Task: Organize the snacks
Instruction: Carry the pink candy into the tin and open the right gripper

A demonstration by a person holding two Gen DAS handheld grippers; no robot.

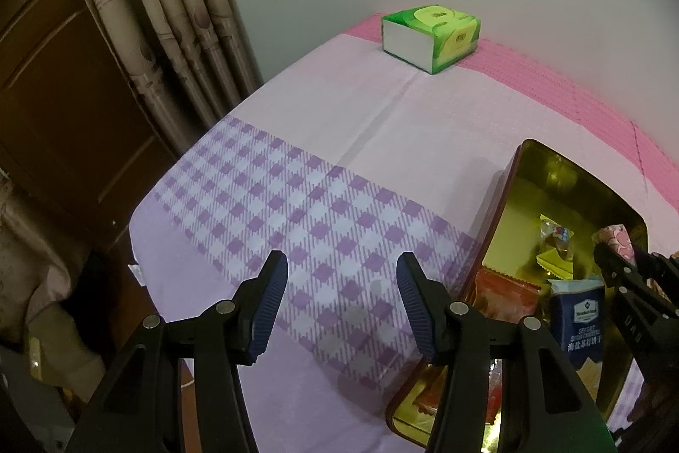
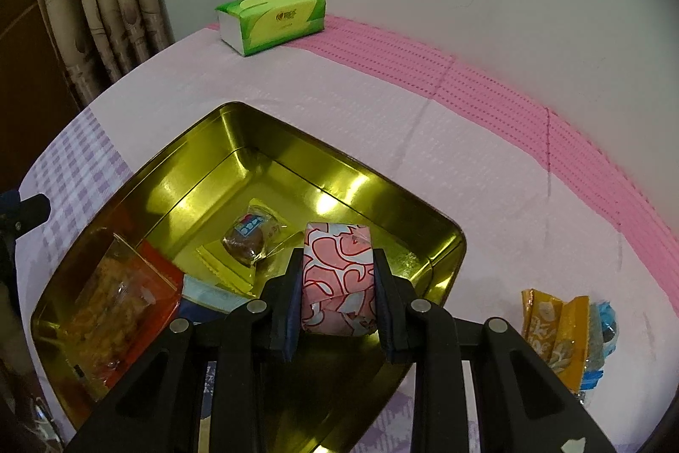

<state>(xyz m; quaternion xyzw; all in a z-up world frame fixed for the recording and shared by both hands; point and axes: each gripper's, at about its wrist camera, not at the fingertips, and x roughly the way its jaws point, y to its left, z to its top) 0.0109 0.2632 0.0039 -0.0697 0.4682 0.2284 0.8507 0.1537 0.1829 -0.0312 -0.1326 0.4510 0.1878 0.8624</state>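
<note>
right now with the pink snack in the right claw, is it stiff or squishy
Probably soft: the pink patterned packet looks creased and folded between the right claw. Likely light, as it hangs over the gold tin without sagging. Its glossy wrapper may be slippery.

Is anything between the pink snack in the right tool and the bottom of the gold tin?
Nothing visible. The right tool holds the pink snack over bare tin floor; the wrapped candy and orange packet lie off to the left.

The black left gripper [image 1: 341, 300] with blue ridged pads is held half open, with nothing between them. The black right gripper [image 2: 338, 279] is squeezed tight, tilted downward.
</note>
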